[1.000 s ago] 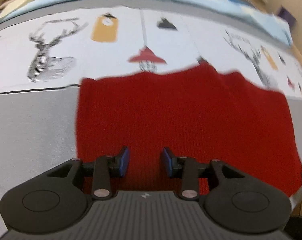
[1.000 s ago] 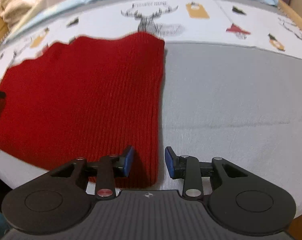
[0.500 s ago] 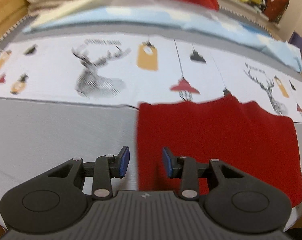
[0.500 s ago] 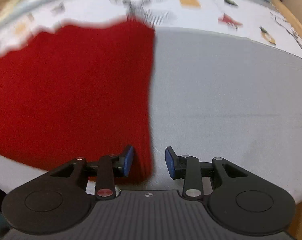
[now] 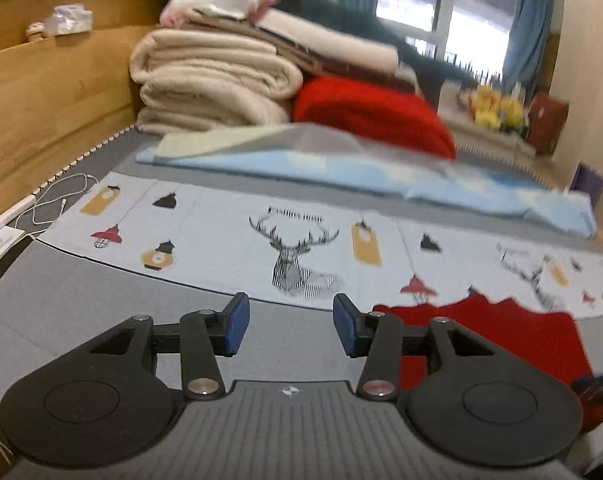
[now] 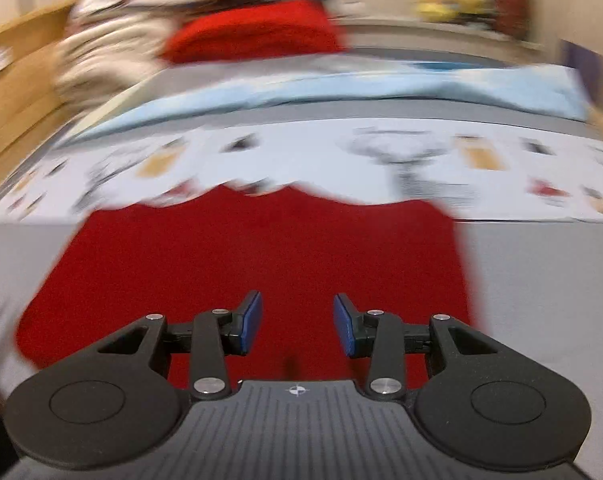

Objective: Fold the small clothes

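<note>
Both tools point(image 5: 287, 330) point(image 6: 298, 328) opening, empty; red knit point(image 6: 261, 264) flat, long axis across bed.

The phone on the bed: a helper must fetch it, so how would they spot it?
Start at the wooden headboard and follow the white cable to the mattress edge. The phone lies flat there beside a paper slip, the only dark, glossy slab among cloth things.

The red knit point(image 6: 261, 264) lies flat on the grey bed, folded into a rough rectangle, its wavy far edge overlapping the printed sheet; it is blurred in both views.
</note>
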`<state>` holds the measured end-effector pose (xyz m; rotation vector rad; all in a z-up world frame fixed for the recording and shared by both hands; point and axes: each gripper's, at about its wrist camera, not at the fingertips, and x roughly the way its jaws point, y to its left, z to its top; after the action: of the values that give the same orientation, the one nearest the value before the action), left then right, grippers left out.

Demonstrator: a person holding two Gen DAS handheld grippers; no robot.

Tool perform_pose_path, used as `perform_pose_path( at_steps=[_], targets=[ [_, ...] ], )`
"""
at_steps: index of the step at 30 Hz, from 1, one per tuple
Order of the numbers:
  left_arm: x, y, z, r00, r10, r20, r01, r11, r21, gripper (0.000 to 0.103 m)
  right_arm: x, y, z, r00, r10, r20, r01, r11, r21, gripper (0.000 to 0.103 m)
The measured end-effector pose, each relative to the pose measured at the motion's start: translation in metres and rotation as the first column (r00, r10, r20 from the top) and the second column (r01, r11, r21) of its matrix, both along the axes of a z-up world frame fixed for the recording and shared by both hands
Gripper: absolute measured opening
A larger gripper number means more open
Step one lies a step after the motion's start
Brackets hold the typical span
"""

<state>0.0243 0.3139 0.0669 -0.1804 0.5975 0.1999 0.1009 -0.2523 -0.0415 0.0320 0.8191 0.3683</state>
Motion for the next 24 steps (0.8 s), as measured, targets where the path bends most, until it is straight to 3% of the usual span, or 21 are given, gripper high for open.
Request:
perform_pose_path(
  at_steps=[3, 5, 9, 12, 17, 24],
  targets=[
    [-0.008, 0.012, -0.009, 0.999, 0.046, -0.018, -0.047, 0.998, -0.041, 0.051, 0.008, 0.051, -0.040, 0.974, 0.134, -0.180, -0.165, 0.972, -0.168, 0.042],
    [-0.011, 0.025, -0.014, 0.995, 0.091, -0.032, -0.093, 0.994, -0.065, 0.051, 0.011, 0.063, -0.058, 0.966, 0.122, -0.229, -0.180, 0.950, -0.254, 0.042],
    [-0.020, 0.058, -0.026, 0.984, 0.157, -0.080, -0.167, 0.978, -0.122, 0.051, 0.009, 0.081, -0.036, 0.986, 0.118, -0.117, -0.141, 0.965, -0.220, 0.042],
    [-0.029, 0.080, -0.033, 0.972, 0.208, -0.108, -0.223, 0.962, -0.157, 0.051, -0.004, 0.106, -0.019, 0.985, 0.173, 0.003, -0.169, 0.963, -0.208, 0.042],
    [-0.044, 0.100, -0.036, 0.955, 0.266, -0.129, -0.287, 0.939, -0.189, 0.053, -0.029, 0.160, -0.014, 0.939, 0.330, 0.096, -0.312, 0.936, -0.165, 0.042],
    [-0.043, 0.095, -0.034, 0.951, 0.274, -0.146, -0.294, 0.945, -0.141, 0.054, -0.055, 0.229, -0.024, 0.855, 0.507, 0.107, -0.488, 0.858, -0.160, 0.042]
  ],
)
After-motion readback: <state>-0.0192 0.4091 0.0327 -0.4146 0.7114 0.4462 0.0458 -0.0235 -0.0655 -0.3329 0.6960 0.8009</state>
